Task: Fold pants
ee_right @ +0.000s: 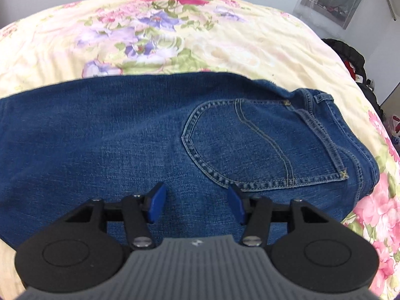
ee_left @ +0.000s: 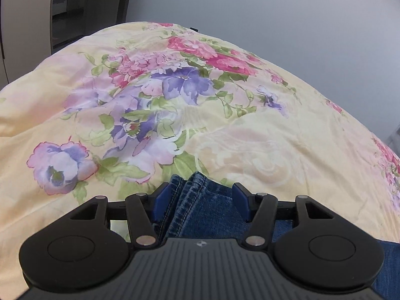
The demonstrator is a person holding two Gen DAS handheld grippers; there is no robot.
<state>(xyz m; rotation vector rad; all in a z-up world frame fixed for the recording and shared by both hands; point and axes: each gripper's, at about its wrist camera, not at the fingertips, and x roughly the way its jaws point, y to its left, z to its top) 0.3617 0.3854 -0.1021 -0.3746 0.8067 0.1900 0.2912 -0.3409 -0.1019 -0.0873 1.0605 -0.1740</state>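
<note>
Left gripper (ee_left: 201,201) first: its two blue pads are spread apart, and a bunched bit of the jeans (ee_left: 200,207) sits in the gap between them. It's a hem or seam end with the light double stitching showing. The left pad looks like it's right against the fold, the right pad has some flat denim in front of it, but I can't see either one actually squeezing, so I'd call it spread around the fabric rather than pinching it. That end of the denim stops just past the fingertips, and beyond it is only the floral bedspread (ee_left: 250,130), pale yellow with purple and pink flowers, running out to its far edge against a grey wall (ee_left: 275,12).

Right gripper (ee_right: 196,206): jaws also spread, nothing caught between the pads. It hovers over or rests on the flat denim, I honestly can't tell which from this angle.

The jeans (ee_right: 112,135) lie flat across the near part of the bedspread (ee_right: 225,45), stretching from the left side over toward the right edge. The back pocket (ee_right: 250,145) faces up, just beyond and right of the right gripper's tips, with the waistband and a belt loop (ee_right: 323,97) at the right end near the bedspread's right edge. Past that edge there's some dark stuff (ee_right: 350,55) piled beside the bed.
</note>
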